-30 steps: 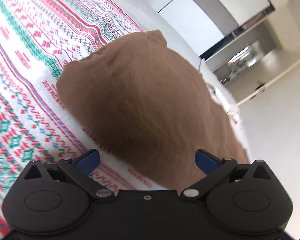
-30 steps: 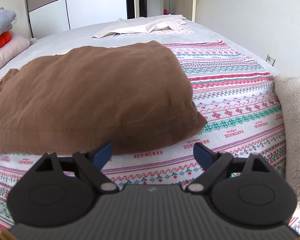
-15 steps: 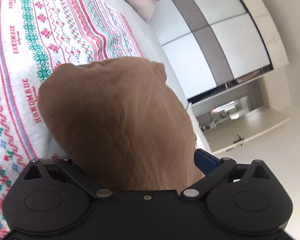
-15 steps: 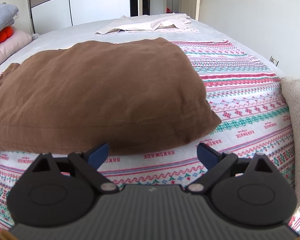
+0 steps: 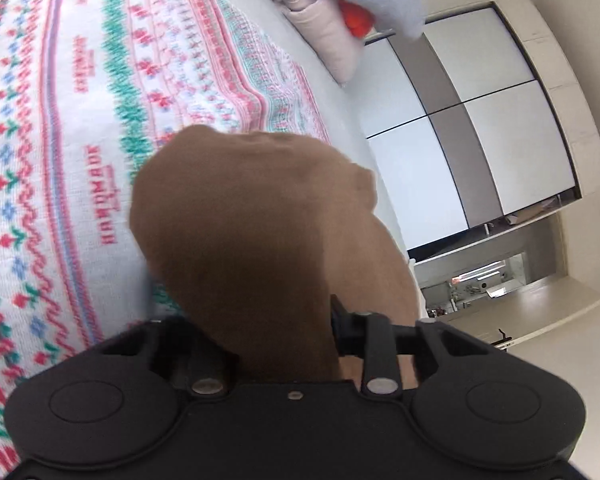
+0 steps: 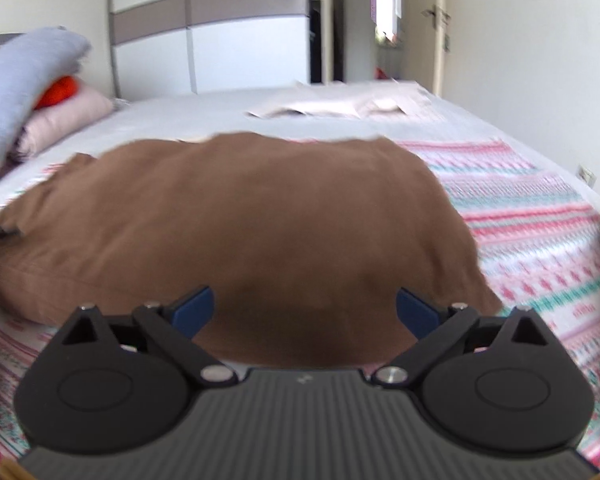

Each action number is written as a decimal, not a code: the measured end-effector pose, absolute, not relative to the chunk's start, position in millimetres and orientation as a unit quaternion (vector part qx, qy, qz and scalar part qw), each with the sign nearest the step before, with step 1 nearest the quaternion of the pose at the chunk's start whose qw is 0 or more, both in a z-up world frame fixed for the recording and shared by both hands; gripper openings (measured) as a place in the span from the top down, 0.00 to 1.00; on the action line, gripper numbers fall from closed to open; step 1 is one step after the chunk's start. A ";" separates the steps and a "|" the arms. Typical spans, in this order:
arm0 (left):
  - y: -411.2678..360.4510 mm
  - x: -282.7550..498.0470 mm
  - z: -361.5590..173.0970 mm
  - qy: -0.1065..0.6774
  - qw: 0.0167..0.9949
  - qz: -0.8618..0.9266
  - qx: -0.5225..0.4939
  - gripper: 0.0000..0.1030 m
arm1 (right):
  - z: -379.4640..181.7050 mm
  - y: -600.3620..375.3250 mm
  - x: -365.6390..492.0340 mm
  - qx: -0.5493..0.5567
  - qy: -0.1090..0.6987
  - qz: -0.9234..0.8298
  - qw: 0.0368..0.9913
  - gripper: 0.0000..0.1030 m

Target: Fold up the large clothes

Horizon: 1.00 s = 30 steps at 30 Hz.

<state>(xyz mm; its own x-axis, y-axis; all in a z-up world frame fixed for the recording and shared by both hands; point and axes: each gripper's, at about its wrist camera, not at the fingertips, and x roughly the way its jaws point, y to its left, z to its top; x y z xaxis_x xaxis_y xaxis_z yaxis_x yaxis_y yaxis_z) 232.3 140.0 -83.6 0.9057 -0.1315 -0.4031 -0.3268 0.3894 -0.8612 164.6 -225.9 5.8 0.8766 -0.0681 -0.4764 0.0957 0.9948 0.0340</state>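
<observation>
Since a second earlier, the left claw (image 5: 284,340) had rolled and pushed in over the brown garment (image 6: 240,224) on the bed (image 6: 540,208), its jaws closing on the near edge. The right claw (image 6: 304,312) stood wide, opening, cloth between but unpinched; lifting now risked a lopsided, slipping fold. Only the right view showed the garment's full spread.
</observation>
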 end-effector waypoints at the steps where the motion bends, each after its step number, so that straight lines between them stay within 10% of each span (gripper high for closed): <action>1: 139.7 231.6 -81.9 0.209 0.810 0.062 -0.544 0.74 | 6.1 -222.5 164.6 0.025 0.237 -0.033 0.971 0.04; 7: 130.0 235.2 -65.2 0.190 0.845 0.061 -0.496 0.78 | 13.2 -208.8 172.5 0.052 0.183 -0.005 0.982 0.11; 15: 129.7 235.7 -56.6 0.169 0.855 0.052 -0.487 0.79 | -0.5 -193.5 216.6 0.160 0.239 0.102 0.952 0.71; 30: -16.1 222.8 52.0 0.046 0.960 -0.202 -0.188 0.80 | -32.5 -230.3 241.2 0.306 0.322 0.154 0.883 0.77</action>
